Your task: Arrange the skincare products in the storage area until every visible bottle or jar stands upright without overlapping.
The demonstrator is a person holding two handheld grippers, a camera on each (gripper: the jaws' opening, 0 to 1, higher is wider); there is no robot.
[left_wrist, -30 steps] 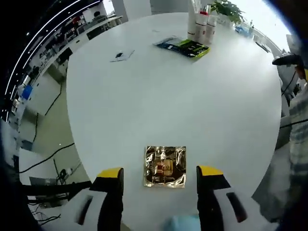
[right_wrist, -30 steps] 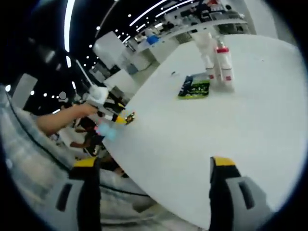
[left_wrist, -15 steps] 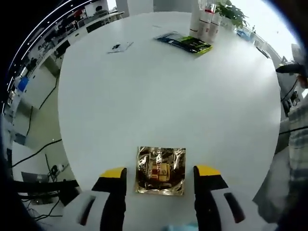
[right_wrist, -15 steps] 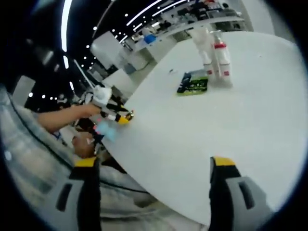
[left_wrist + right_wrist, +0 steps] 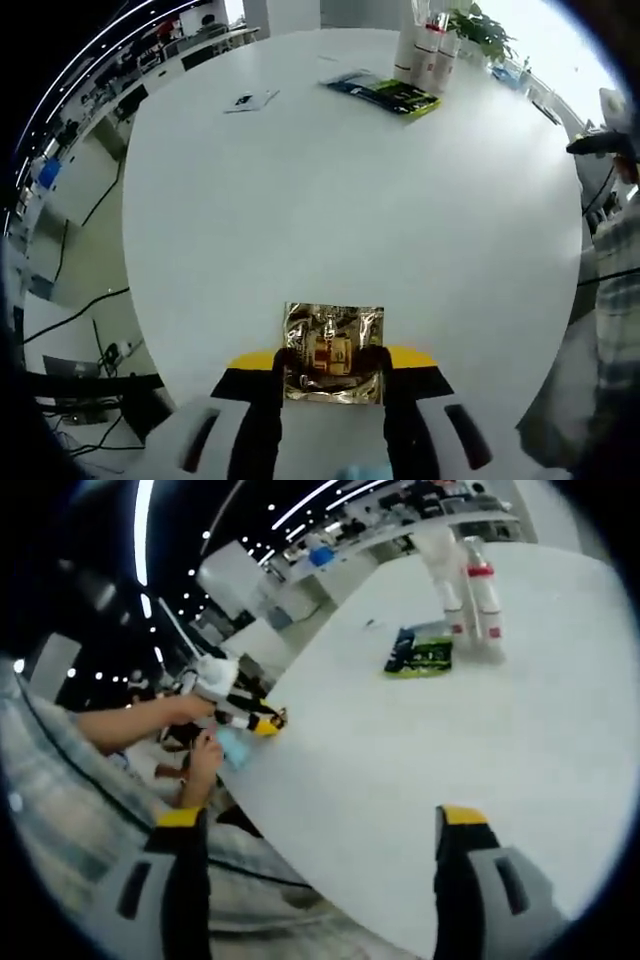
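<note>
Gold foil sachet (image 5: pixel 333 341), square and crinkled, lies flat at the near edge of the white round table (image 5: pixel 350 200). The left gripper (image 5: pixel 331 362) has its 2 yellow-tipped jaws closed in against the sachet's 2 sides, touching it. White gripper body sits below, over the table's edge.

Item 2, left gripper view: dark flat packet with green print (image 5: pixel 382 92), lying flat toward the far edge of the table. Just beyond it stand the white bottles (image 5: pixel 427 52), upright and close together, with red on caps or labels; their exact count cannot be told. A green plant (image 5: pixel 482 22) stands just behind them at the far edge.

Item 3: small flat white card (image 5: pixel 250 99) toward the far left edge, well apart from the packet.

Item 4, right gripper view: right gripper (image 5: pixel 320 832), 2 yellow-tipped jaws wide apart with nothing between them, above bare table near its edge. Across the table, at its left edge, the left gripper is seen held in a hand (image 5: pixel 182 709), a forearm reaching in from the left. A second hand (image 5: pixel 205 755) sits just below the edge.

Item 5: office desks and ceiling light strips (image 5: pixel 140 530) beyond the table.
</note>
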